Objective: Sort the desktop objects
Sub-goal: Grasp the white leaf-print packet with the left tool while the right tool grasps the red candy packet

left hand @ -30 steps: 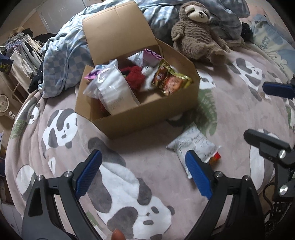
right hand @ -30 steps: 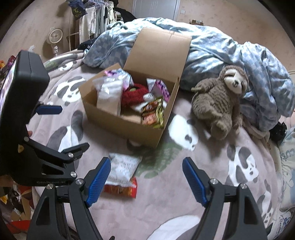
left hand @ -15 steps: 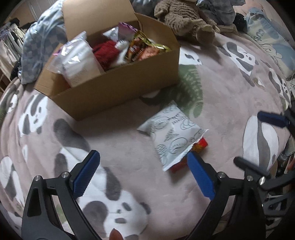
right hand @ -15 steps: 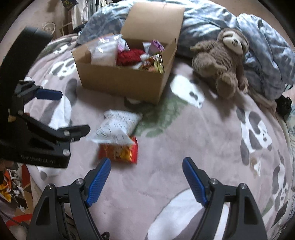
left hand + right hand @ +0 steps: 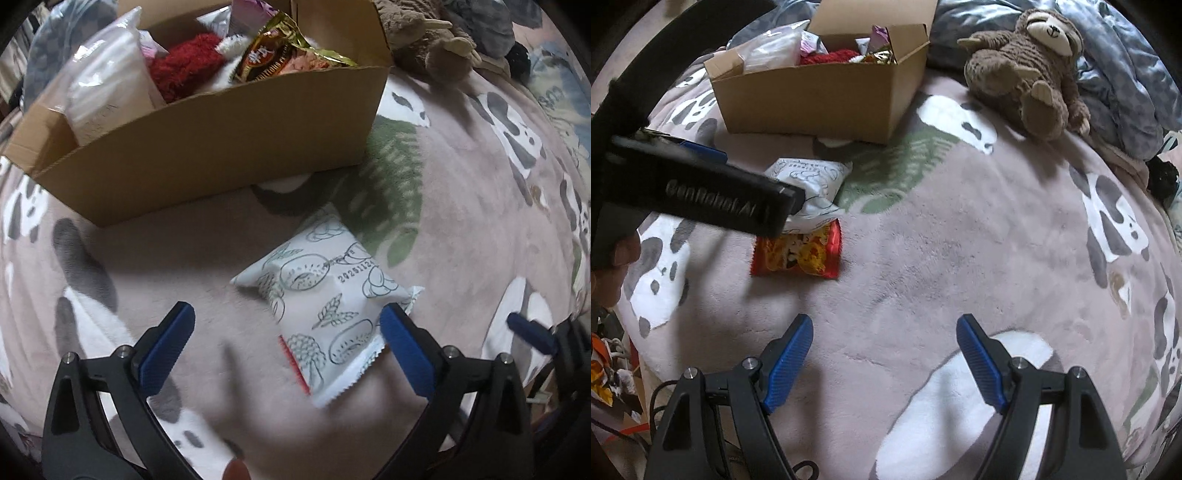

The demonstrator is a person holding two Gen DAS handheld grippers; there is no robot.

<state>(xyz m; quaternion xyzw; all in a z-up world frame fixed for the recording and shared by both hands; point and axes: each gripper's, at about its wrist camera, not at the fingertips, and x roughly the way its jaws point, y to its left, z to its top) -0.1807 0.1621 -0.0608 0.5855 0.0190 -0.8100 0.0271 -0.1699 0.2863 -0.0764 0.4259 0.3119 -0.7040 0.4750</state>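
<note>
A white snack packet with line drawings [image 5: 325, 306] lies on the panda blanket, partly over a red snack packet [image 5: 798, 254]. My left gripper [image 5: 284, 343] is open and low over the white packet, whose right end lies by the right finger. The white packet also shows in the right wrist view [image 5: 812, 181], half hidden by the left gripper's body. An open cardboard box [image 5: 207, 147] holding several packets and a red plush thing stands just behind. My right gripper [image 5: 884, 354] is open and empty above bare blanket.
A brown sloth plush [image 5: 1030, 62] lies right of the box [image 5: 820, 96] against a blue checked duvet [image 5: 1123, 66]. The bed edge and floor clutter [image 5: 605, 373] are at the left in the right wrist view.
My left gripper has dropped and moved forward, so the white packet now lies between its fingers. My right gripper has lowered toward the blanket. Both stay open.
</note>
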